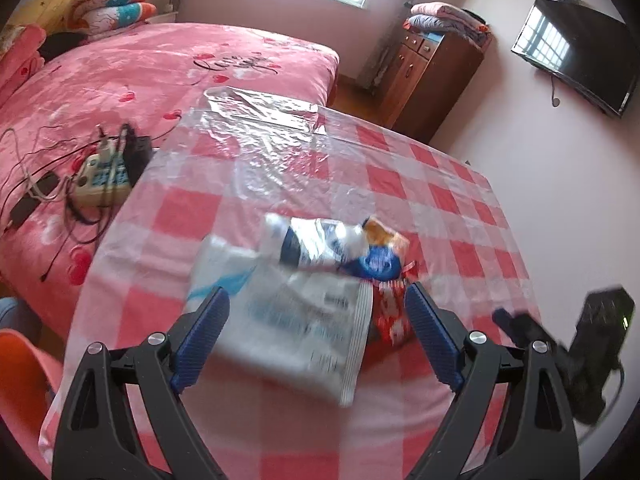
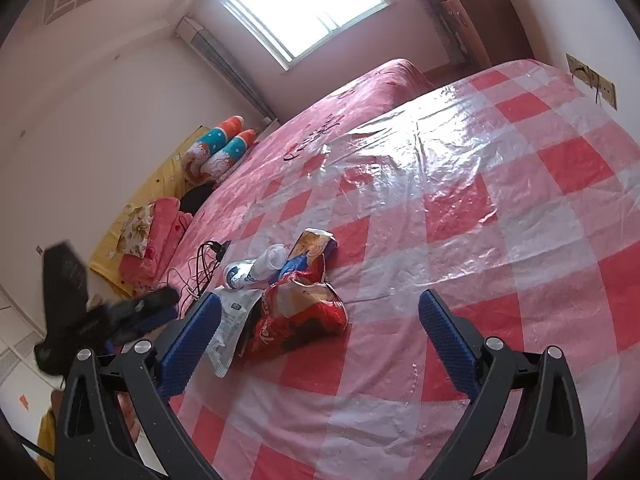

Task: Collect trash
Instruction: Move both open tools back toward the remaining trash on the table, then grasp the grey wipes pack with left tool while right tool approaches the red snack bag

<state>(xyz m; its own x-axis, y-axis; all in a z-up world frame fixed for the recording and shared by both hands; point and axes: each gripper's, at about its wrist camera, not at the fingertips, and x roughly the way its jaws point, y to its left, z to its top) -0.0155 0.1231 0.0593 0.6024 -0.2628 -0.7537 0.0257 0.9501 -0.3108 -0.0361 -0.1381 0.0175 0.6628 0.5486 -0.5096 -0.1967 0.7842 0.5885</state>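
We are holding the left tongs [image 1: 316, 344] wide open and empty over the flat white plastic wrapper [image 1: 296, 332], its long side lying across them; the right tongs [image 2: 320, 340], open and empty too, are pointing just right of it.

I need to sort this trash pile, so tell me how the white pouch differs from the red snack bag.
The white pouch lies flat, with blue print; the red snack bag is crumpled, puffed up and torn open at the top. The pouch sits on the bed side of the pile, the red bag on the other. Both are empty-looking wrappers touching each other on the checked tablecloth.
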